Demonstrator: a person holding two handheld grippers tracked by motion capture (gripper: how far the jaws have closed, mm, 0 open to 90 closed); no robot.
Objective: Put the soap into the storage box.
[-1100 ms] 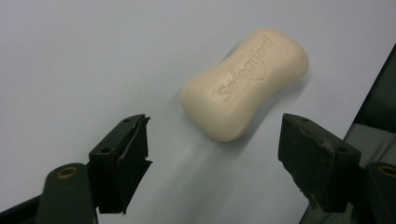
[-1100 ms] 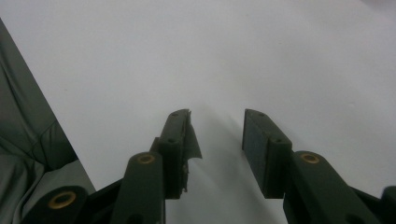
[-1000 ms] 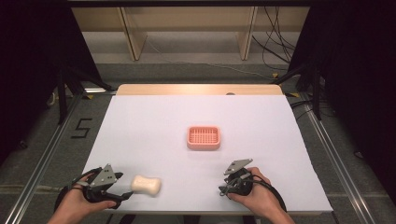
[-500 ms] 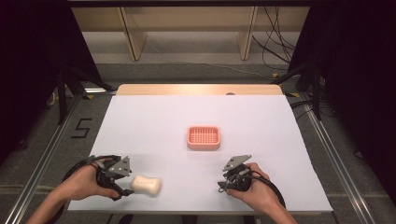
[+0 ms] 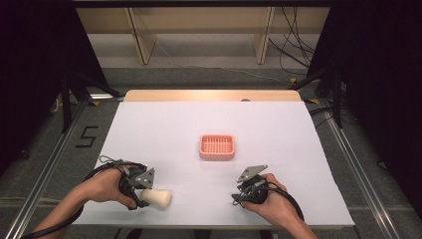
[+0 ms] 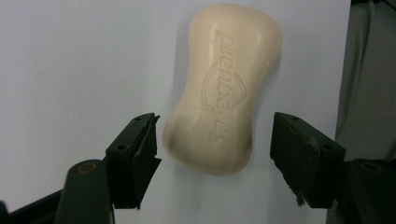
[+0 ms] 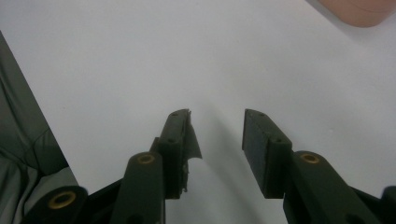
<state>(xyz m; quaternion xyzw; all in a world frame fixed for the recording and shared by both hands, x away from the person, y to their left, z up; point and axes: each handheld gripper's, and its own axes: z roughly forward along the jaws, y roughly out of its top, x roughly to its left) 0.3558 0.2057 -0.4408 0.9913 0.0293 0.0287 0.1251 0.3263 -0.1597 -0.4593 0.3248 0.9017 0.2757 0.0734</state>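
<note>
My left gripper [image 5: 142, 186] sits low at the near left of the white-covered bench [image 5: 164, 124], its black fingers [image 6: 133, 158] spread wide apart. Between them lies the cream-coloured, waisted bar of soap [image 6: 224, 88] with an embossed brand mark on its upper face, flat on the bench near the front edge. The near end of the bar reaches just in between my two fingertips, and there is a gap on each side, so neither one touches it. In the high view the soap [image 5: 157, 197] lies just to the right of that gripper.

My right gripper [image 5: 244, 191] rests at the near right of the bench, well apart from the soap, with its fingers [image 7: 264, 149] parted over bare white surface.

A small pink ribbed plastic soap dish [image 5: 217, 147] stands near the middle of the bench, beyond both grippers; its corner [image 7: 359, 11] shows at the upper right of the right gripper view.
</note>
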